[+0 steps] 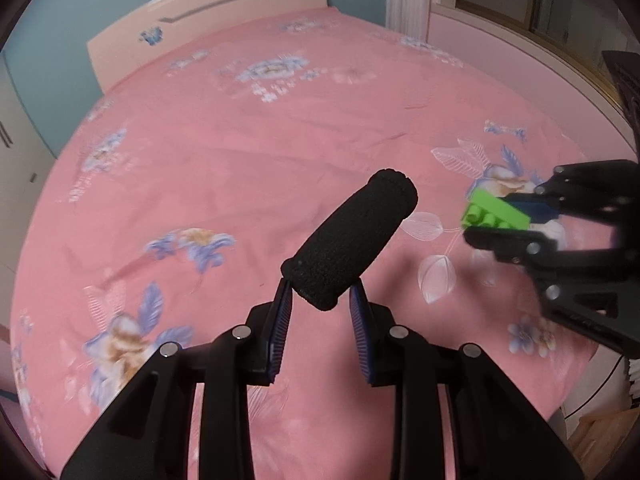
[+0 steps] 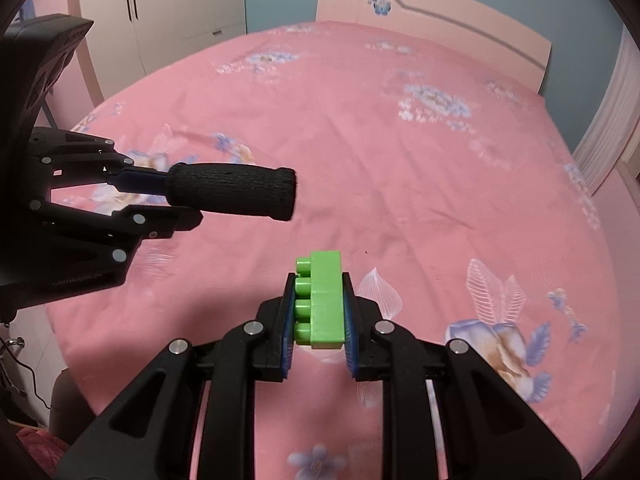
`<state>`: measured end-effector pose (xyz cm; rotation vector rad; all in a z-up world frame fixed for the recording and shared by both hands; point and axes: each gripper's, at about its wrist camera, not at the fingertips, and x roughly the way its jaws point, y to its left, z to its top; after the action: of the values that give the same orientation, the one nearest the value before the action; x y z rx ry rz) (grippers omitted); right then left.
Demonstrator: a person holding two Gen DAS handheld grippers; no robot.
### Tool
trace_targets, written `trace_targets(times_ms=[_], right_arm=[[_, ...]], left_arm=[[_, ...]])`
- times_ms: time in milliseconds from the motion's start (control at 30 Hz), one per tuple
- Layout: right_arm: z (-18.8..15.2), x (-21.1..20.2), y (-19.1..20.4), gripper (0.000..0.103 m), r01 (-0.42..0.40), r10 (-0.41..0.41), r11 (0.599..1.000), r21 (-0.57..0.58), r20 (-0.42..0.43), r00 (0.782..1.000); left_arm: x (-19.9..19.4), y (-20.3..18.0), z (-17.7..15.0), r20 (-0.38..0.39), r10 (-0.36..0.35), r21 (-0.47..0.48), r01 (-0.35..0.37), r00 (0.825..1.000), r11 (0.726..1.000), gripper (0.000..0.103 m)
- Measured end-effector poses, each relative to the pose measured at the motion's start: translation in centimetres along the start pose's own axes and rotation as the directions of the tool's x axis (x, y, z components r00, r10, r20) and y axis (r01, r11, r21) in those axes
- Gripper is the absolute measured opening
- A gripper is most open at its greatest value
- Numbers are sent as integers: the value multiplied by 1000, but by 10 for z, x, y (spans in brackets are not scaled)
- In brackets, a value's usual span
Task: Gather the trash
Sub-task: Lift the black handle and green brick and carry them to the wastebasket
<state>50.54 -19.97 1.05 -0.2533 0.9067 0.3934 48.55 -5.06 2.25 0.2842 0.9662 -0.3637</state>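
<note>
The black foam tube [image 1: 350, 240] is a stubby cylinder with a rough, spongy skin, pinched at its near end so that it juts out slantwise above the pink flowered bedspread [image 1: 240, 152]; from the right wrist view it lies nearly level, its flat far end free. The green toy brick [image 2: 320, 300] is a bright plastic block with one row of four round studs facing left, clamped by its two broad faces and held clear of the bedspread; it points lengthwise away from the camera.
</note>
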Motion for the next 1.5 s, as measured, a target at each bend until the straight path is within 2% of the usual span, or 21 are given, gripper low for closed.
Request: trace_targets(times_ms=[267,433,733,833,1100,1267,1500], right_arm=[[-8,-76,34,22,22,-20,1000,-20,78,997],[-22,-117,58,22,29,-26,999,-29,110,994],[-57,-184,100,22,32,-25,999,-40,159,987],[-67,-196,110,22,32,-23,998,-47,170,985],[-97,-208,137,22,27,-17,998,-58,158,987],[-115,-203,148,22,15,-6,998,-55,148,989],[-136,-175,162,22,-10,15,998,-56,91,996]], left_arm=[[-80,-9,-26,69,87,0,-87,994,996,32],[-131,-15,-57,104,128,-7,-128,986,992,32],[-195,-28,-106,153,178,-38,-174,972,984,32],[-206,-29,-122,161,197,-60,-190,967,980,32],[-217,-26,-170,141,210,-107,-196,968,975,32],[-213,-20,-195,123,227,-131,-211,966,969,32],[-198,-15,-230,79,231,-147,-218,970,965,32]])
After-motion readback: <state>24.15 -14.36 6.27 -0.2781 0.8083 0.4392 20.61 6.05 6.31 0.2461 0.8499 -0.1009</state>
